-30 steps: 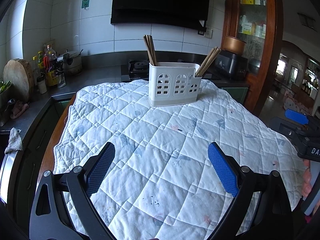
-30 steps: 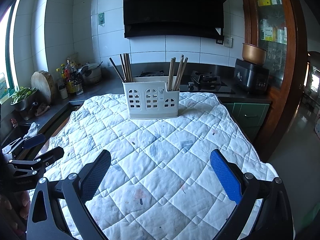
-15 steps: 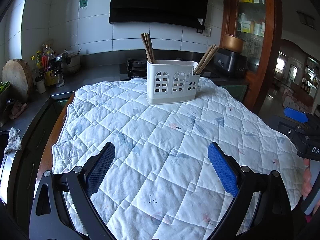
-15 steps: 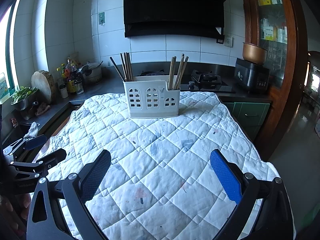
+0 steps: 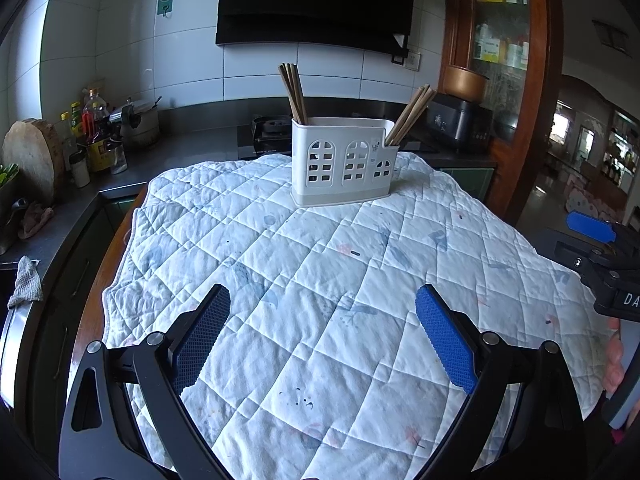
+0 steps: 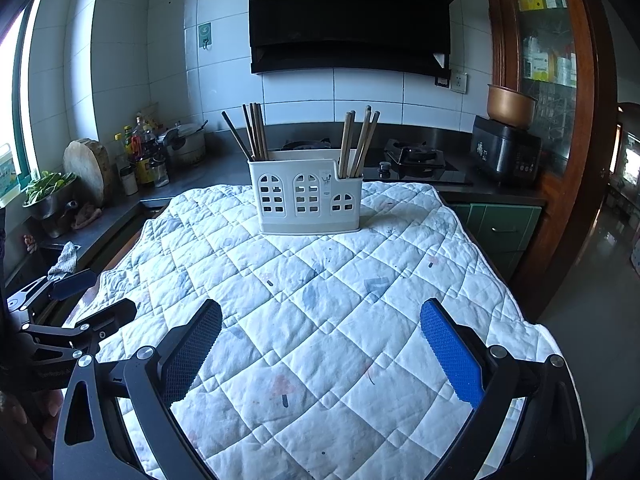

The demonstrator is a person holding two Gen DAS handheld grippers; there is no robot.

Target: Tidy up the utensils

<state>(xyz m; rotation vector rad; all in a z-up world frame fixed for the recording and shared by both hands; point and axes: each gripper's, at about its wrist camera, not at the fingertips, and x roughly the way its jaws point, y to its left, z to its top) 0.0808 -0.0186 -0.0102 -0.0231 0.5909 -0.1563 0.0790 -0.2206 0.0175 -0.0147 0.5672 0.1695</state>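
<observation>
The white utensil holder (image 6: 307, 200) is standing upright at the far end of the quilted cloth (image 6: 320, 300); chopsticks (image 6: 254, 132) are leaning in its left and right compartments; the left gripper (image 5: 322, 312) and right gripper (image 6: 320, 326) are hovering spread wide at the near end, grasping nothing.

Two wrist fisheye views across a quilted table toward the utensil holder.
The left wrist view faces the white utensil holder (image 5: 344, 162) from low over the near edge, left of it; the right wrist view faces the holder (image 6: 308, 196) more squarely, from its right. Both share holder, quilt (image 5: 320, 280) and counter behind.
</observation>
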